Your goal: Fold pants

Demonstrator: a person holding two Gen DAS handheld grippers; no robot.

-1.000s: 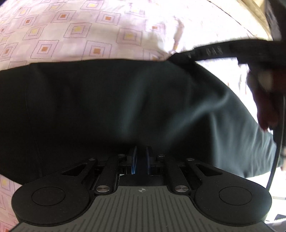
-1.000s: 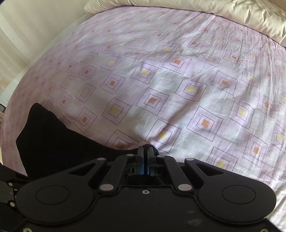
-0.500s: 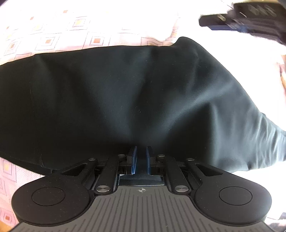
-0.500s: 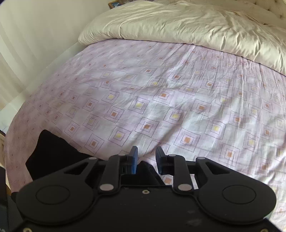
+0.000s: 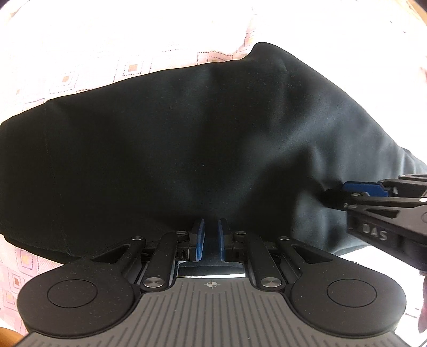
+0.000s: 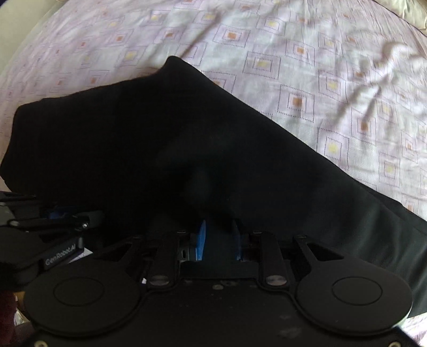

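The black pants (image 5: 186, 133) lie spread across a pink patterned bedsheet (image 5: 128, 69), and their near edge bunches up at both grippers. My left gripper (image 5: 210, 235) points down and is shut on that near edge, with dark fabric pinched between its blue pads. The right gripper (image 5: 339, 196) comes in from the right and touches the cloth beside it. In the right wrist view the pants (image 6: 160, 146) fill the lower left. My right gripper (image 6: 220, 237) stands partly open over their edge with dark fabric in the gap. The left gripper (image 6: 80, 219) shows at the far left.
The bedsheet (image 6: 320, 80) stretches beyond the pants to the top and right, with wrinkles at the upper right. A cream duvet edge (image 6: 400, 10) shows at the top right corner. Strong light washes out the sheet in the left wrist view.
The right gripper opened and swung from bare sheet onto the pants' near edge beside the left gripper. The left gripper kept its hold while the pants shifted a little in its view.
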